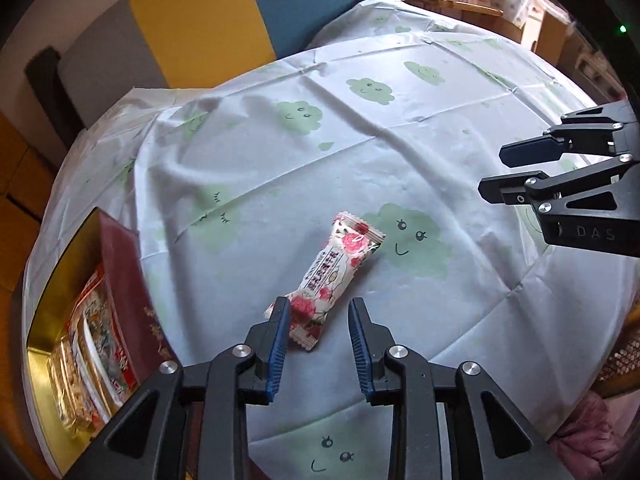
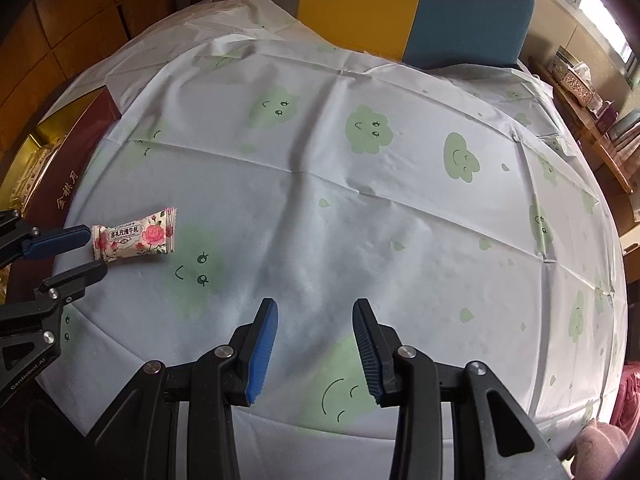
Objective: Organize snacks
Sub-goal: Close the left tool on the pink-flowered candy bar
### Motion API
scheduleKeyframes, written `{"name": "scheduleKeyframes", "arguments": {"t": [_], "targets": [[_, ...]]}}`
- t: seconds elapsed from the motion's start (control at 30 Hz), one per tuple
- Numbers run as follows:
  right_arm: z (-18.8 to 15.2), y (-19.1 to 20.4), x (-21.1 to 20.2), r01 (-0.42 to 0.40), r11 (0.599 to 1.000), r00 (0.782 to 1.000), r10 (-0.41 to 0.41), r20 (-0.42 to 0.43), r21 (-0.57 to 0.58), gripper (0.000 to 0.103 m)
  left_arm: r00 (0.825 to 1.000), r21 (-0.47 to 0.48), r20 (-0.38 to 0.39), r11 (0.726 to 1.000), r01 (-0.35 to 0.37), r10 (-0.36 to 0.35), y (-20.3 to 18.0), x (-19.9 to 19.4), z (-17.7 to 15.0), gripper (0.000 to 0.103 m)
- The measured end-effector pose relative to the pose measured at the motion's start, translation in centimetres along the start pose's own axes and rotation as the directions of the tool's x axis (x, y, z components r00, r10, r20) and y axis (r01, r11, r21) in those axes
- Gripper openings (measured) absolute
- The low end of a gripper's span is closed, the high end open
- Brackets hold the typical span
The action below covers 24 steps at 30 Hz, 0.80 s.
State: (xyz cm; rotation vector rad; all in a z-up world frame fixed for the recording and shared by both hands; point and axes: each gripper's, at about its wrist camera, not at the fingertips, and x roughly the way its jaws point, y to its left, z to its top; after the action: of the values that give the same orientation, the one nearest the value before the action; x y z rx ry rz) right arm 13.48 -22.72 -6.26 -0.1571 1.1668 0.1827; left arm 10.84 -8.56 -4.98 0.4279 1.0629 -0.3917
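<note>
Several packets already in box, off to your left gripper's left. One rose-print snack bar left on tablecloth: its near end sits between your left jaws, part-open, not pinching. Your right gripper part-open, empty. Left wrist view shows box contents; right wrist view shows only box's side wall.
</note>
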Motion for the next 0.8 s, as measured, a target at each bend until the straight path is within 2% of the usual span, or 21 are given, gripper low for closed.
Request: {"name": "scheduleKeyframes", "arguments": {"t": [0.1, 0.33, 0.37, 0.47, 0.53, 0.6, 0.8], "targets": [[0.1, -0.1, 0.1, -0.003, 1.000, 1.000, 0.003, 0.001, 0.002, 0.039, 1.000, 0.009, -0.013, 1.000, -0.017, 0.017, 0.0, 1.0, 0.5, 0.036], [0.2, -0.1, 0.2, -0.003, 1.000, 1.000, 0.003, -0.001, 0.003, 0.039, 1.000, -0.051, -0.006, 0.999, -0.016, 0.016, 0.4, 1.9, 1.4, 0.036], [0.2, 0.0, 0.3, -0.002, 1.000, 1.000, 0.002, -0.003, 0.003, 0.039, 1.000, -0.058, -0.007, 0.998, -0.005, 0.005, 0.4, 1.9, 1.3, 0.035], [0.2, 0.1, 0.6, 0.001, 1.000, 1.000, -0.001, -0.012, -0.005, 0.039, 0.993, -0.096, -0.021, 0.989, 0.114, -0.117, 0.1, 1.4, 0.6, 0.035], [0.2, 0.2, 0.7, 0.001, 1.000, 1.000, -0.001, -0.016, -0.007, 0.039, 0.988, -0.119, -0.033, 0.982, 0.148, -0.153, -0.2, 0.8, 0.1, 0.035], [0.2, 0.3, 0.8, 0.002, 1.000, 1.000, -0.002, -0.017, -0.007, 0.039, 0.984, -0.133, -0.012, 0.975, 0.177, -0.180, -0.1, -0.2, -0.2, 0.037], [0.2, 0.3, 0.9, 0.001, 1.000, 1.000, -0.001, -0.017, -0.002, 0.039, 0.995, -0.106, 0.020, 0.989, 0.100, -0.098, 0.2, -0.9, 0.7, 0.037]]}}
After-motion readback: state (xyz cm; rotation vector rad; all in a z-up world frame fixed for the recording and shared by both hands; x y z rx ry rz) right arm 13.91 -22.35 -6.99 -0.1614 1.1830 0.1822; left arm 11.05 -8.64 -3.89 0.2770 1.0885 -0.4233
